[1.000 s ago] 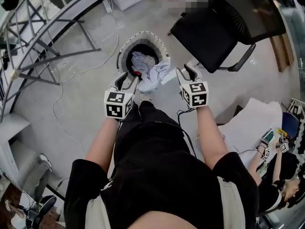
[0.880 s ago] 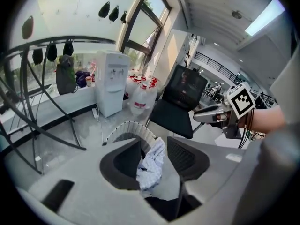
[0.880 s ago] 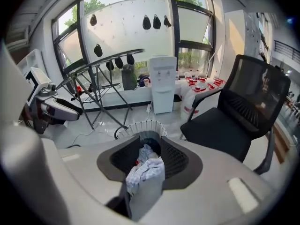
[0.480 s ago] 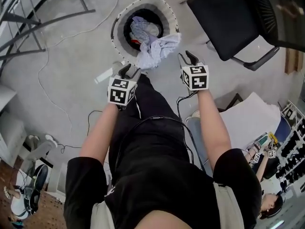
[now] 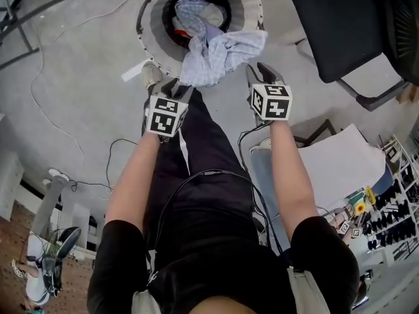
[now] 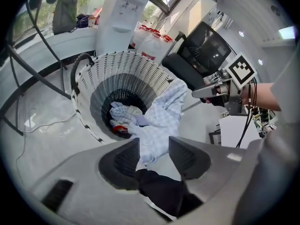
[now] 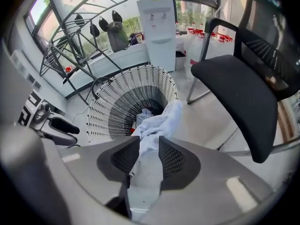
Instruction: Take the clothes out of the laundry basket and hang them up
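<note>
Two grippers are pointing steeply down at the floor [image 5: 78, 97], side by side in front of the person. The left gripper [image 5: 175, 89] is standing with its jaws wide apart, having just been opening, and nothing is being pinched between them. Through the gap its own view is showing the pale checked garment [image 6: 164, 114] farther ahead and a dark trouser leg [image 6: 157, 189] below. A shoe [image 5: 152, 76] is sitting just to the left of this gripper's tips. Ahead of both tools, the laundry basket [image 5: 149, 41] is standing upright on the floor, with more clothes [image 5: 191, 12] lying crumpled at its bottom. The pale checked garment is hanging out over the near rim, spilling toward the space between the two grippers and apparently touching neither. The right gripper [image 5: 260, 72] is holding its jaws moderately apart, narrower than the left pair, and gripping nothing; the garment is lying ahead of its tips and slightly left. Right of that gripper a black office chair [image 5: 340, 25] is standing near, and beyond the basket a water dispenser [image 7: 159, 27] is rising.
</note>
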{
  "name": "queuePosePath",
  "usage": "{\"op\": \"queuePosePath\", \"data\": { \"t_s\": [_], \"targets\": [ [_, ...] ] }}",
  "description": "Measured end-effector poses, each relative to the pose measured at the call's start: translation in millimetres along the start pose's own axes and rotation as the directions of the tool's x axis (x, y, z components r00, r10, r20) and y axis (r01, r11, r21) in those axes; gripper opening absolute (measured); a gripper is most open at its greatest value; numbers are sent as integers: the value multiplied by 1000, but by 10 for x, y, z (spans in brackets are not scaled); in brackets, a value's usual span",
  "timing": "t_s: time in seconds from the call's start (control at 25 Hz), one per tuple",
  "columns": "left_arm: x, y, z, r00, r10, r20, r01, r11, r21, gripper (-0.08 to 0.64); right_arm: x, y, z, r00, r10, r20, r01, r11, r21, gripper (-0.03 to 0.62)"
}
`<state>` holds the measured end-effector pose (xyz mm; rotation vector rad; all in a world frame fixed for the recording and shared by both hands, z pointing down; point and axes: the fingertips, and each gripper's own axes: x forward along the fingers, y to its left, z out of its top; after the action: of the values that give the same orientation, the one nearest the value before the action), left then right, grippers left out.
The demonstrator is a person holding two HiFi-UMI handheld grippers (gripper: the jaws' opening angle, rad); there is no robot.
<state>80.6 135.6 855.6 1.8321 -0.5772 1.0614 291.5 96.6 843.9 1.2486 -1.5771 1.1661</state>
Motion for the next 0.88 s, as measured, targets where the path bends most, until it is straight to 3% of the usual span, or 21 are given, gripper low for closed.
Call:
{"op": "queuePosePath", "data": {
  "t_s": [0.28, 0.6, 0.88],
  "targets": [
    [501, 23, -271, 999, -15, -38, 16, 999, 28, 202, 335, -71, -130, 1000, 11, -5, -11, 999, 43, 137],
    [709, 55, -340, 992, 70, -103, -53, 987, 153, 170, 493, -149, -235, 1000, 10, -12, -9, 996, 84, 91],
    [757, 23, -401, 974, 27, -225, 0, 993, 119, 147, 571, -115, -192, 999, 36, -7, -35, 994, 102, 81]
  ]
}}
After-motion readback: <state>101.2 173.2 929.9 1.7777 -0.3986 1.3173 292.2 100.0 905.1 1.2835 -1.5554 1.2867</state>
